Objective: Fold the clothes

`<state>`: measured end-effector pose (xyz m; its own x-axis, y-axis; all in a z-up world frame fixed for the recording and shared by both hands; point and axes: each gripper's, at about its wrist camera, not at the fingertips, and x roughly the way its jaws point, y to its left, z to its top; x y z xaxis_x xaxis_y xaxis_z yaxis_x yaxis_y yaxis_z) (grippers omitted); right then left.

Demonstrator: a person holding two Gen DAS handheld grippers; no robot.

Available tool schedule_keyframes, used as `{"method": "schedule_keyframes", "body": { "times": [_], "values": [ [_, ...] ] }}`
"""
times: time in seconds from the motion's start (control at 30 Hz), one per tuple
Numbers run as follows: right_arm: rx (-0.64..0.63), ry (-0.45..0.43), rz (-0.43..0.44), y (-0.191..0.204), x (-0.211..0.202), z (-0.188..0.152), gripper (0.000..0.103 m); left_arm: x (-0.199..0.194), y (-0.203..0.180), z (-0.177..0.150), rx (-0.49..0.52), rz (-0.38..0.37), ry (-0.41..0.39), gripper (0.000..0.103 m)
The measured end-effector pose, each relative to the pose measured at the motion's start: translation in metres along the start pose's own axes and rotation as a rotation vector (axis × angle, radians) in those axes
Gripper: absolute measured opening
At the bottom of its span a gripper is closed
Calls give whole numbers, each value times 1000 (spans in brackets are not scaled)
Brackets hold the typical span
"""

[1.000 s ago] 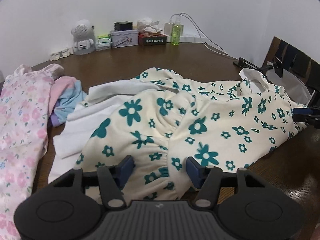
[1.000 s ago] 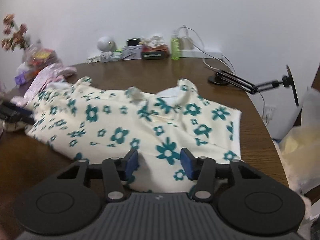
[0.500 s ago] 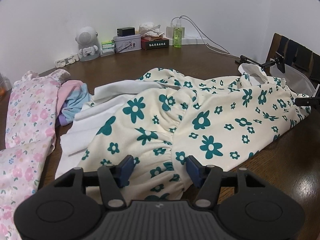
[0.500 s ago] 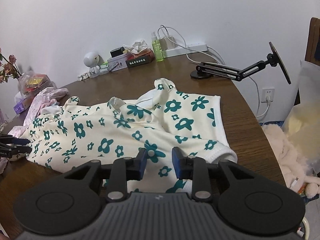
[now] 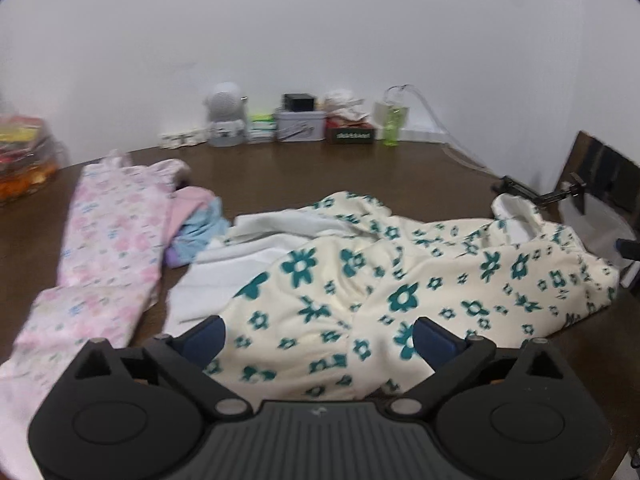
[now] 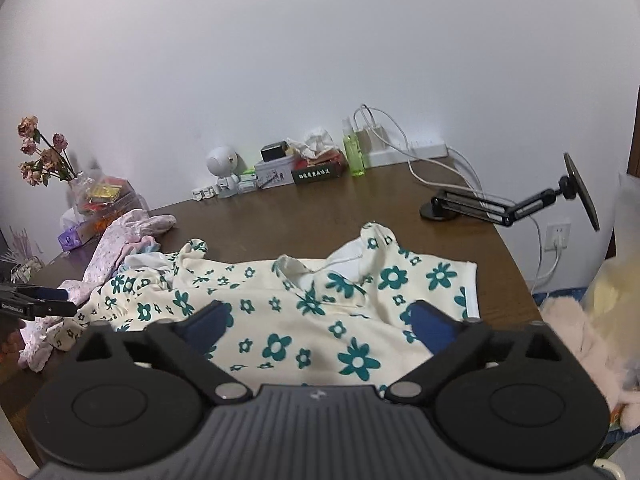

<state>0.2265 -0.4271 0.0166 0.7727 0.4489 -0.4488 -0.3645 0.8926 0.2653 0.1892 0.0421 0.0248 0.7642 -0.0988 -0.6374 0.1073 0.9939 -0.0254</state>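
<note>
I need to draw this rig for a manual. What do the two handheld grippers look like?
Both look alike. The left gripper and the right gripper each have a dark grey ribbed body with a small pale logo, flanked by two round black discs. Black linkage arms with silver pivot pins carry two fingers with dark blue pads. No cables, hands or sleeves show.

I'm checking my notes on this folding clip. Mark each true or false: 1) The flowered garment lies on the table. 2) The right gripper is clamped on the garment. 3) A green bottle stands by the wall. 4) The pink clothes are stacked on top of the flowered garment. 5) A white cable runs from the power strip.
1) True: the flowered garment lies on the table.
2) False: the right gripper is opening, its pads clear of the cloth.
3) True: green bottle.
4) False: the pink clothes lie beside it.
5) True: cable, power strip.
</note>
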Motion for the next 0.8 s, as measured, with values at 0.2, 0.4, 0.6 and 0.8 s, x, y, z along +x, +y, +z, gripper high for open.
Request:
{"method": "schedule_keyframes", "body": {
  "times": [0.2,0.4,0.6,0.8],
  "values": [
    [-11,9,-19,13,-3,-4,102,-19,-4,-9,45,97,-40,100],
    [-78,8,-4,31,3,1,98,-10,-22,2,110,56,-27,98],
    [-235,107,72,92,67,17,40,43,-92,28,294,-150,-20,84],
    [-269,215,48,110,121,8,22,107,-139,27,426,-186,55,39]
  ]
}}
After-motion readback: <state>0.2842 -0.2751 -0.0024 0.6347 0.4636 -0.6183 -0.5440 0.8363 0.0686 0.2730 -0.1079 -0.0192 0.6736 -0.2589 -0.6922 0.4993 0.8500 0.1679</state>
